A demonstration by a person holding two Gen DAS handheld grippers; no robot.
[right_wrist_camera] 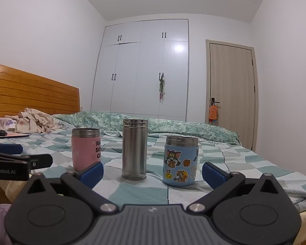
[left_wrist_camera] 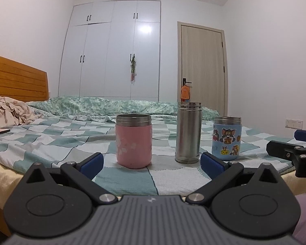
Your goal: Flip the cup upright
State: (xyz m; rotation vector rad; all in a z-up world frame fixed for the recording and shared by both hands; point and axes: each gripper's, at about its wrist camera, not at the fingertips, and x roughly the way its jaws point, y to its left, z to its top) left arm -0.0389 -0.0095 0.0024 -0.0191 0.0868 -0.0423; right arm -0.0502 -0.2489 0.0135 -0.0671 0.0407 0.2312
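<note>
Three cups stand in a row on the checked bedspread, all with the steel rim up. A pink cup (left_wrist_camera: pixel 133 140) (right_wrist_camera: pixel 86 149) is on the left, a tall plain steel cup (left_wrist_camera: pixel 188 131) (right_wrist_camera: pixel 135 148) in the middle, a blue cartoon cup (left_wrist_camera: pixel 227 137) (right_wrist_camera: pixel 181 161) on the right. My left gripper (left_wrist_camera: pixel 152 162) is open and empty, just short of the pink cup. My right gripper (right_wrist_camera: pixel 153 172) is open and empty, in front of the steel and blue cups. Each gripper shows at the edge of the other's view, the right one in the left wrist view (left_wrist_camera: pixel 293 151), the left one in the right wrist view (right_wrist_camera: pixel 18 159).
The cups stand near the front edge of the bed (left_wrist_camera: pixel 51 134). A rumpled green quilt (left_wrist_camera: pixel 104 104) lies behind them, crumpled clothes (left_wrist_camera: pixel 8 112) and a flat tablet-like object (right_wrist_camera: pixel 10 135) at the left by the wooden headboard (right_wrist_camera: pixel 30 94). A white wardrobe (left_wrist_camera: pixel 112 51) and door (left_wrist_camera: pixel 203 65) are beyond.
</note>
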